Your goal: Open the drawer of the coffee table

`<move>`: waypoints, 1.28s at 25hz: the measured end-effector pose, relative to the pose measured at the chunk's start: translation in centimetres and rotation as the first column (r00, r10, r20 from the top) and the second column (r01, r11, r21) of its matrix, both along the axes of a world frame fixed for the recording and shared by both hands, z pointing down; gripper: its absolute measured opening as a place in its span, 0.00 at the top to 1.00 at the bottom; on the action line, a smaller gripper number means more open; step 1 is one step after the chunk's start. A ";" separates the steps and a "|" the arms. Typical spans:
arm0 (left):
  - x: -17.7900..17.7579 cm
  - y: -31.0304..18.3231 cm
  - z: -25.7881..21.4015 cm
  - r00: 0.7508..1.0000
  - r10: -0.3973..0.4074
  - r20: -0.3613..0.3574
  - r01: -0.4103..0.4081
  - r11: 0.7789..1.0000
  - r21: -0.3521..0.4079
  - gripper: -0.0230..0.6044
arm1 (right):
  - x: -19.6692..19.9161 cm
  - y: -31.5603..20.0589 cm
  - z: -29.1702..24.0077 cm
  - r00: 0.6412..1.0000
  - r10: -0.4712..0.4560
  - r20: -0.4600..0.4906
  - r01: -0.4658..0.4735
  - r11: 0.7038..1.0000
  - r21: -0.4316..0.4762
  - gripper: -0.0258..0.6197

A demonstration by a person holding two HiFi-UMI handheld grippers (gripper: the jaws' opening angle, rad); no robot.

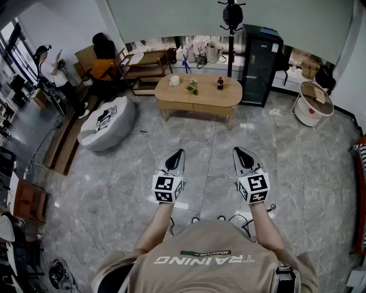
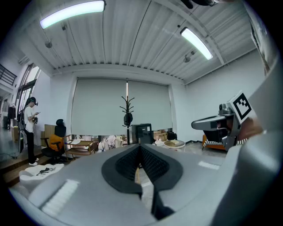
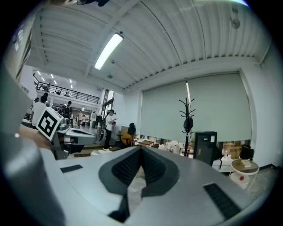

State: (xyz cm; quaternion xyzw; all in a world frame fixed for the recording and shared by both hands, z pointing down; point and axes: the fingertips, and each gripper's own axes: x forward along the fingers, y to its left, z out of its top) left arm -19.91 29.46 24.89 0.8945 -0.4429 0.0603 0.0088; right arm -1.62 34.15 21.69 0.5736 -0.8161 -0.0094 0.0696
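- Two claws side by side in the lower middle of the head view, left claw [image 1: 180,153] and right claw [image 1: 236,151], both pointing up the frame and held over bare grey marble floor [image 1: 114,189].
- Left claw: pinched shut, ribbed dark pads meeting at the tips, nothing between them.
- Right claw: likewise closed tight and empty.
- One marker cube [image 1: 167,188] behind the left claw, another marker cube [image 1: 253,188] behind the right, each at the end of a forearm; beige shirt [image 1: 206,257] along the bottom edge.
- Upper middle of the head view: oval wooden surface [image 1: 200,96] of the coffee table, well apart from both claws, with open floor between.
- Drawer [image 1: 197,106] in the front apron of that surface, facing the claws; seemingly flush and closed, though too small to tell for sure.
- On the surface: white cup [image 1: 174,80] toward its left end, small green plant [image 1: 193,87] near the middle, dark bottle [image 1: 220,83] toward its right end, all three upright and apart.
- Black cabinet [image 1: 260,64] just beside the right end of the surface; coat stand [image 1: 231,17] behind it.
- White beanbag [image 1: 107,122] on the floor to the left of the surface; round white side table [image 1: 311,103] at the upper right.
- Standing person [image 1: 48,68] at the upper left, near an orange chair [image 1: 106,70].
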 end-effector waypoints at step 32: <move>-2.9 -1.1 3.7 0.998 0.041 -0.055 -0.047 0.993 -0.105 0.95 | -3.5 -1.1 4.5 0.999 0.018 -0.034 -0.021 0.995 -0.098 0.95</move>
